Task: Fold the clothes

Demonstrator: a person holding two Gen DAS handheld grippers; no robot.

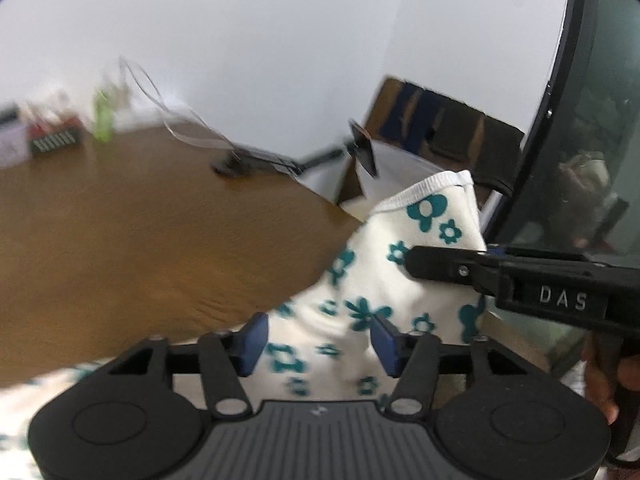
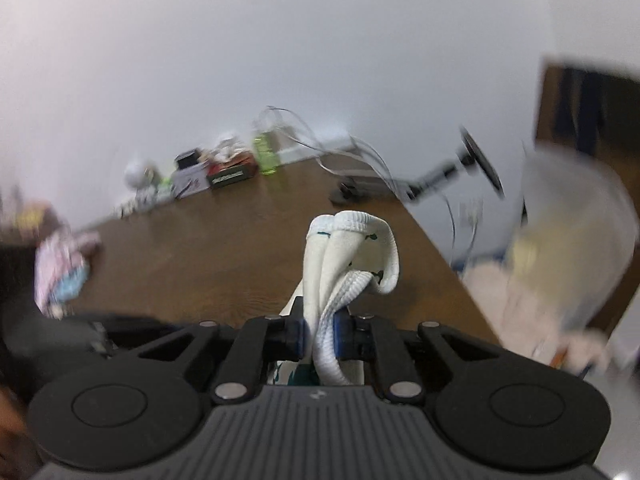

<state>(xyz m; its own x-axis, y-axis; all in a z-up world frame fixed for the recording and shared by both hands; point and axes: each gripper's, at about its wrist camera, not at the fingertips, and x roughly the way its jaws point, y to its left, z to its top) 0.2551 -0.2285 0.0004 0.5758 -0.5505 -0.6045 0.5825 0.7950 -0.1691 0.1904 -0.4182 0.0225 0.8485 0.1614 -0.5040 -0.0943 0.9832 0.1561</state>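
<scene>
A: Start at the right gripper (image 2: 320,338). What do its jaws have?

B: They are clamped on a bunched white hem of the floral garment (image 2: 348,256). The ribbed edge rises in folds straight up from between the blue pads, over the brown counter (image 2: 200,264).

A: And the left gripper (image 1: 316,338)?

B: Its jaws stand apart. The white cloth with teal flowers (image 1: 372,280) hangs between the blue pads (image 1: 253,342). The view is blurred there, but the pads seem not to press on it. From that camera the right gripper (image 1: 412,266) comes in from the right edge and pinches the cloth higher up, so the fabric peaks above the left jaws, at the counter's (image 1: 140,220) edge.

A: Anything farther out?

B: Along the far wall, a green bottle (image 2: 266,154), small boxes (image 2: 212,174) and loose cables (image 1: 168,100). A black stand with a round disc (image 2: 478,158) sits at the counter's far corner. A pink and blue bundle of cloth (image 2: 60,272) lies at the left.
</scene>
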